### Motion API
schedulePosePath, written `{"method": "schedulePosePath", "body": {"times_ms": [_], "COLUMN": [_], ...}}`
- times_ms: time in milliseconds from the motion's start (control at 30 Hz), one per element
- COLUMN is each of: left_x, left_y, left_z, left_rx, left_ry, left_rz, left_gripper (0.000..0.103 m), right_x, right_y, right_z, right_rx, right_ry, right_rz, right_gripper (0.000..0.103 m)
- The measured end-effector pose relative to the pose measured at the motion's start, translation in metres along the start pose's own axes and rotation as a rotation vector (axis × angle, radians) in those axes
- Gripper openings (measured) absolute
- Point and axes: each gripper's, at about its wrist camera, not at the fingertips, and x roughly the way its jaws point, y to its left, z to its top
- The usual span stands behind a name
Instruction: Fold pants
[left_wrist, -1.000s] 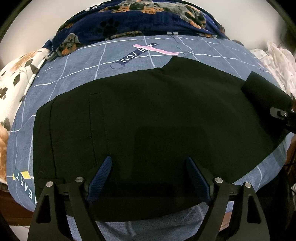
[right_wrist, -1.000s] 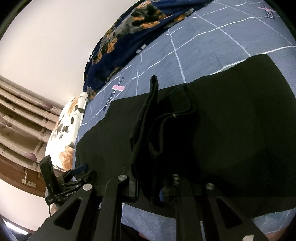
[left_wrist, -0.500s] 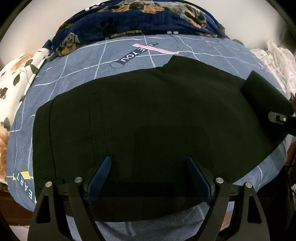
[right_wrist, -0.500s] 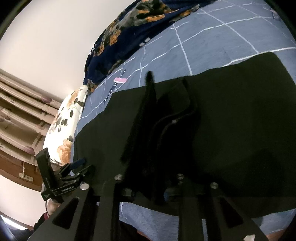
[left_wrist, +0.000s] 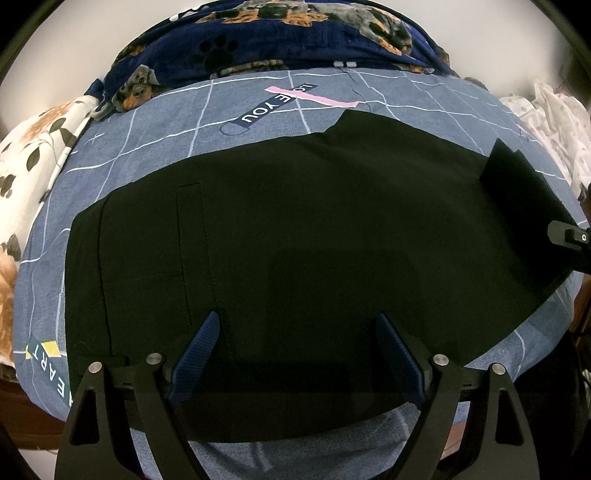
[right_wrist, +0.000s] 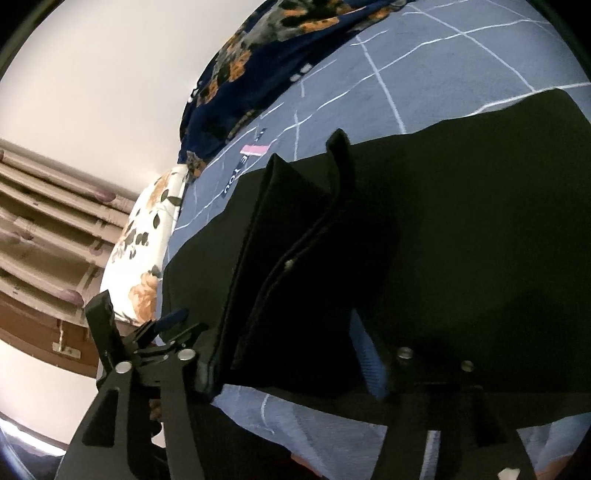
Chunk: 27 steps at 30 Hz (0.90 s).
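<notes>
The black pants (left_wrist: 314, 236) lie spread flat across the bed (left_wrist: 166, 125), covering most of its blue-grey grid-patterned sheet from the left edge to the right edge, with their lower border near the front edge. A stitched pocket outline shows on the part nearer the left edge. The left tongs (left_wrist: 295, 339) hover over the pants near the front edge, their blue-padded fingers (left_wrist: 197, 350) spread wide apart with nothing between them. At the right edge of the bed, the right tongs (right_wrist: 295, 354) have a thick folded bundle of the pants' fabric standing up between their fingers; in this frame the jaws appear parted and a blue pad (right_wrist: 369, 362) is exposed beside the cloth, so I cannot tell whether they pinch it. A navy dog-print blanket (left_wrist: 266, 40) is bunched along the far edge, and a floral pillow (left_wrist: 33, 147) sits at the far-left corner.
</notes>
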Motion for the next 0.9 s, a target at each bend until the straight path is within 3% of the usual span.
{"method": "schedulePosePath", "body": {"times_ms": [300, 700, 800, 900], "left_x": [0.000, 0.001, -0.005, -0.026], "left_y": [0.000, 0.002, 0.004, -0.001], "left_z": [0.000, -0.001, -0.001, 0.001], "left_rx": [0.000, -0.002, -0.009, 0.010], "left_ry": [0.000, -0.007, -0.036, -0.109], "left_rz": [0.000, 0.002, -0.018, -0.089], "left_gripper": [0.087, 0.087, 0.087, 0.087], "right_x": [0.003, 0.003, 0.004, 0.004], "right_y": [0.001, -0.005, -0.007, -0.009], "right_z": [-0.001, -0.001, 0.000, 0.000], "right_rx": [0.003, 0.044, 0.059, 0.061], "right_ry": [0.010, 0.013, 0.011, 0.012], "right_rz": [0.027, 0.092, 0.115, 0.129], "right_gripper": [0.071, 0.072, 0.073, 0.073]}}
